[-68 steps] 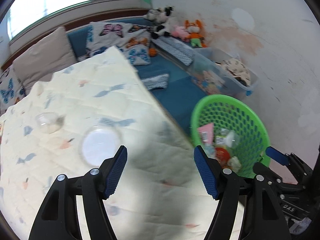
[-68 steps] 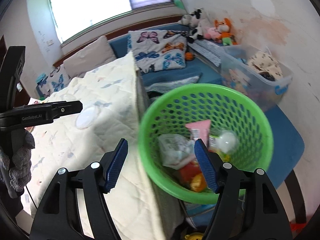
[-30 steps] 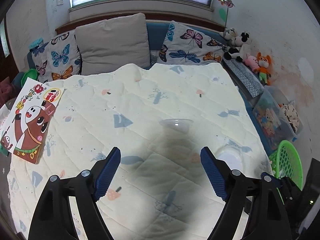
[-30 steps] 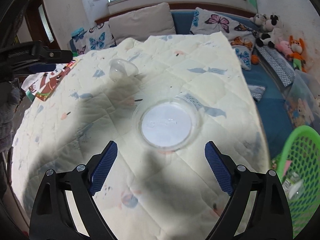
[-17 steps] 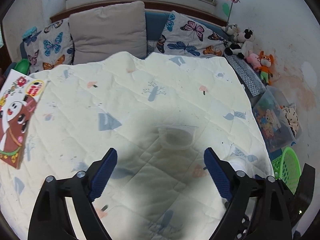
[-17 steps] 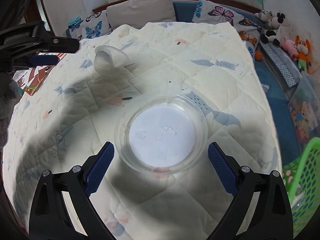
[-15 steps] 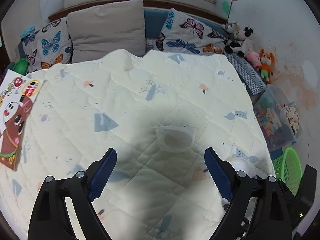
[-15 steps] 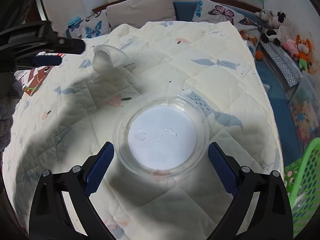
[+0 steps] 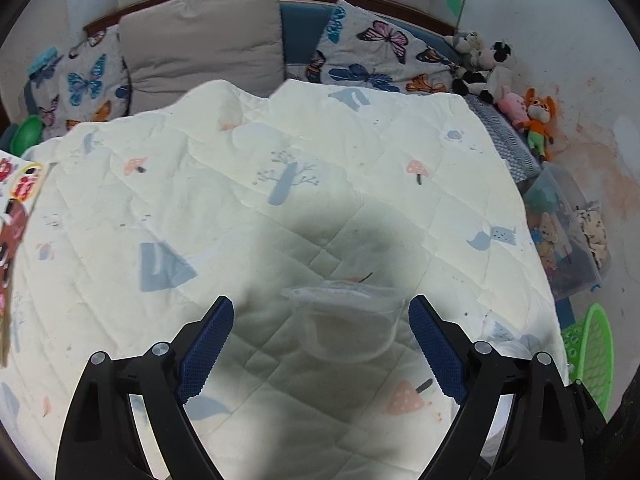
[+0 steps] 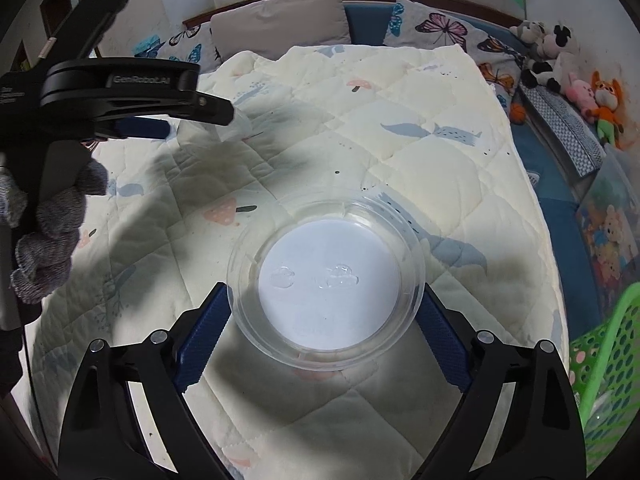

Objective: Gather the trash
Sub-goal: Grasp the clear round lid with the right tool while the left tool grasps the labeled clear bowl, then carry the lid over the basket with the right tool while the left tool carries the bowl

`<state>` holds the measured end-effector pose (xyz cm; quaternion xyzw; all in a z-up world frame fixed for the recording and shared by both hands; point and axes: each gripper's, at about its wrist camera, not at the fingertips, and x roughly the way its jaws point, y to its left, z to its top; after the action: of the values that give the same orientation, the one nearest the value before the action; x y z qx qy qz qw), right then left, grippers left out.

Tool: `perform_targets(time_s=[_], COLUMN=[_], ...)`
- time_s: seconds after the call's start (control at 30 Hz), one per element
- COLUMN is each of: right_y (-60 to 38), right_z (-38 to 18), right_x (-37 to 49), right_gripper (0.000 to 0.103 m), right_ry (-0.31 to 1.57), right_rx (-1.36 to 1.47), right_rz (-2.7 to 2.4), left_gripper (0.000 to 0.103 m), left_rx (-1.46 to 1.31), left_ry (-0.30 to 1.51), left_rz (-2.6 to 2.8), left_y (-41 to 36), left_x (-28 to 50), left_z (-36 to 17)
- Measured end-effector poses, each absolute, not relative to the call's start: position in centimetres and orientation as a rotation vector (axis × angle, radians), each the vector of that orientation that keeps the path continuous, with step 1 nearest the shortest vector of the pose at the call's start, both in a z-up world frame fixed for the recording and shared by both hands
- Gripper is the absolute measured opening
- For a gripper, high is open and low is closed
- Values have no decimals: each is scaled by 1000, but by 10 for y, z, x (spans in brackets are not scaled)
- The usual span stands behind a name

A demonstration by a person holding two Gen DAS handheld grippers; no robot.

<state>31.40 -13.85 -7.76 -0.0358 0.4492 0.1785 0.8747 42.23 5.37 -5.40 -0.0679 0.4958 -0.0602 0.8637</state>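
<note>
On the quilt (image 9: 360,184), the left gripper (image 9: 320,340) is spread wide around a clear cup (image 9: 346,320) that sits between its blue pads, touching neither. To its right, the right gripper (image 10: 324,328) is likewise released, its pads flanking a clear round lid (image 10: 326,276) lying flat on the quilt. A green basket (image 10: 600,356) stands at the far right, beside the quilt's edge.

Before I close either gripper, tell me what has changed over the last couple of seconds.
Both grippers swung away from the green basket to the quilt. The left gripper closed in on the clear cup; the right gripper now brackets the clear lid. Neither is gripped yet. Cup, lid and basket stayed put.
</note>
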Motion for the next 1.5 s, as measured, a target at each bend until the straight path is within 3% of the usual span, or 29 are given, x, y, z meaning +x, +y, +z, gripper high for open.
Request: perform_targets(time_s=[0.2, 0.37, 0.87, 1.5], right_y=[-143, -147, -159, -241], right_z=[-72, -68, -44, -10], right_x=[306, 300, 252, 169], right_gripper=[90, 90, 90, 90], right_ry=[932, 922, 876, 799], right_rx=[-62, -58, -44, 29], right_rz=[378, 379, 372, 251], left_gripper=[85, 63, 62, 62], left_rx=[-165, -173, -155, -72], left_ry=[1057, 1069, 986, 906], left_rz=[-122, -129, -165, -299], left_y=[54, 51, 48, -18], left_x=[432, 436, 378, 268], left_z=[-65, -72, -29, 31])
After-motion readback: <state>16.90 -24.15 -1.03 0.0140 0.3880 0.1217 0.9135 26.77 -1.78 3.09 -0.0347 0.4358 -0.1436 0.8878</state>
